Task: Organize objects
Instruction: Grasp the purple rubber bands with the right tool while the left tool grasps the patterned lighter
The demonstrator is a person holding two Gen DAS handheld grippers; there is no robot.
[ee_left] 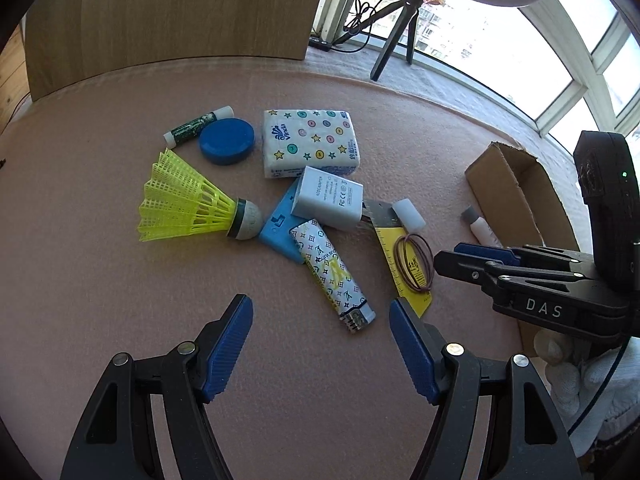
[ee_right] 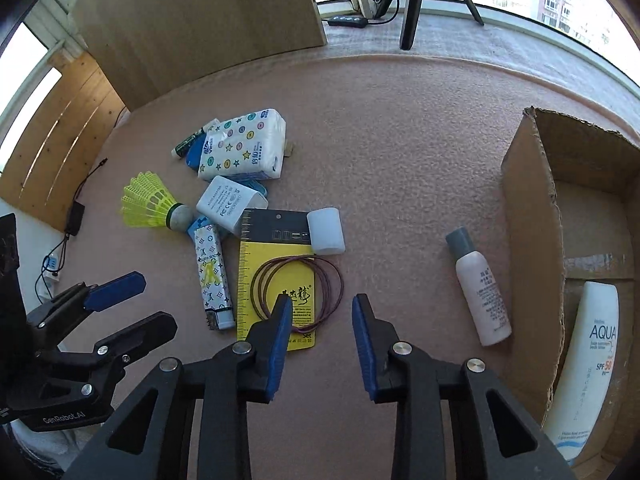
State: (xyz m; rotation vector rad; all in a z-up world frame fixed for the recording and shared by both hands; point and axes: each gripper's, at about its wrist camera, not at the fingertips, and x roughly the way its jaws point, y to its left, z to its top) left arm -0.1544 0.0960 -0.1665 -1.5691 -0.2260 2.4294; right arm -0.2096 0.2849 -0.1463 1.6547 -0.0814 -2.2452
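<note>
A pile lies on the pink mat: a yellow shuttlecock [ee_left: 188, 200], a tissue pack [ee_left: 310, 140], a white adapter [ee_left: 328, 198], a patterned lighter [ee_left: 332, 276] and a yellow card [ee_right: 276, 280] bearing brown hair ties [ee_right: 298, 292]. My left gripper [ee_left: 320, 304] hovers open just in front of the lighter, nothing between its fingers. My right gripper [ee_right: 322, 300] stands with a narrow gap over the card's right edge; its left pad overlaps the hair ties, and only mat shows between the pads. A small white bottle [ee_right: 480, 292] lies to its right.
An open cardboard box [ee_right: 528, 220] at the right holds a white sunscreen tube [ee_right: 588, 360]. A blue round lid [ee_left: 227, 141] and a green stick [ee_left: 198, 124] lie behind the pile. A wooden board [ee_left: 180, 12] and a tripod [ee_left: 400, 24] stand at the back.
</note>
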